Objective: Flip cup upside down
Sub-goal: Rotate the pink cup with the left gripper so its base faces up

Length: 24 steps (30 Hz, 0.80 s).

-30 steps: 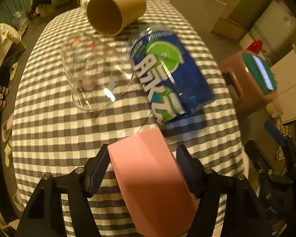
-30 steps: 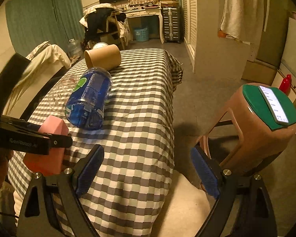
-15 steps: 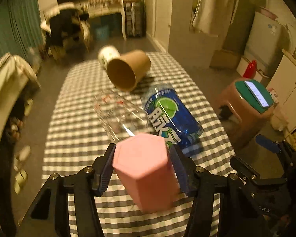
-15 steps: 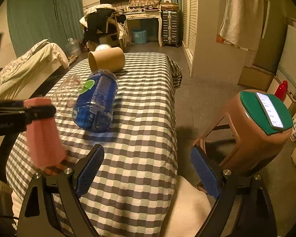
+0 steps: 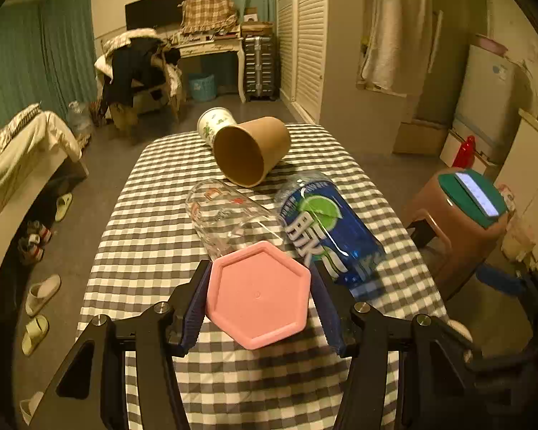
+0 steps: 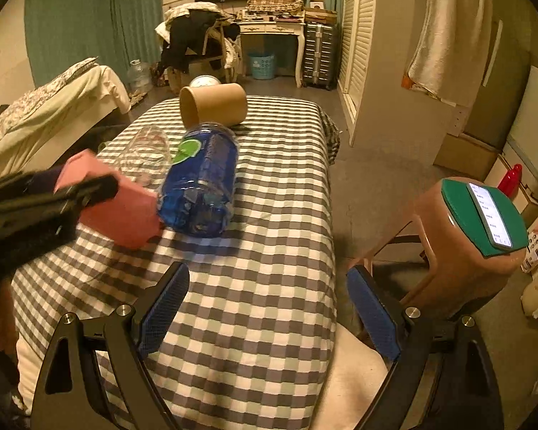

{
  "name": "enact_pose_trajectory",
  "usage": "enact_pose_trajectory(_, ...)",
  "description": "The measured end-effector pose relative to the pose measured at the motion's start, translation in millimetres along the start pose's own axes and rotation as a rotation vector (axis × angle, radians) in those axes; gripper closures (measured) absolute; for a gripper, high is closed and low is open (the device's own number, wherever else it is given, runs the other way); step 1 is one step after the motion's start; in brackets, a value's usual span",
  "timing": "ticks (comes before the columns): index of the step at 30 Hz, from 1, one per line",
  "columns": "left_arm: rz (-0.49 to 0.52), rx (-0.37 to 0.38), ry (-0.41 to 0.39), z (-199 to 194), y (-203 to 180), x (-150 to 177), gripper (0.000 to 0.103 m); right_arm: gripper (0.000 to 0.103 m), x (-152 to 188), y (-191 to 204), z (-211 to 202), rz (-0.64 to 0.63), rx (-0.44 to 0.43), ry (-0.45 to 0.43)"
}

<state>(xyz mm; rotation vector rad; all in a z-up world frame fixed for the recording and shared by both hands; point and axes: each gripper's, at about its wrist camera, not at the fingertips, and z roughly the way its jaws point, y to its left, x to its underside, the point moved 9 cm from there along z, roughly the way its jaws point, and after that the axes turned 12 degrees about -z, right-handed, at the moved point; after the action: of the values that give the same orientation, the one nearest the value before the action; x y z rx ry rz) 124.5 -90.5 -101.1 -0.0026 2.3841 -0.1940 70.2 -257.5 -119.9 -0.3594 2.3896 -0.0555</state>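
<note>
- The left tool [image 5: 258,297] clamps a pink hexagonal plastic cup [image 5: 257,294] by two opposite flat sides, its flat base facing the left wrist camera; the right wrist view shows it tilted on its side just above the near-left part of the checked-cloth desk [image 6: 269,251].
- The right tool [image 6: 267,308] hangs open and empty over the desk's near edge.
- Just beyond the cup lie a clear drinking glass [image 5: 229,215] and a blue plastic bottle [image 5: 326,229]; farther off, a brown paper cup [image 5: 251,150] on its side.
- The cup looks light and stiff, its smooth walls likely slippery; the flat faces seem the surest hold, mid-height.
- The crowded far side leaves little room to set it mouth down.
</note>
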Motion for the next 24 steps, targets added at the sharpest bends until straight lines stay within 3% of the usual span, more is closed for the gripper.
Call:
enact_pose_trajectory(7,0.076,0.021,0.009,-28,-9,1,0.048,0.013,0,-7,-4,0.008,0.025,-0.013)
enact_pose_trajectory(14,0.066,0.015,0.072,-12,-8,24,0.049,0.013,-3,-6,-3,0.011,0.013,-0.021)
enact_pose_trajectory(24,0.065,0.008,0.010,-17,-11,27,0.046,0.013,-3,-10,-5,0.016,0.028,-0.022)
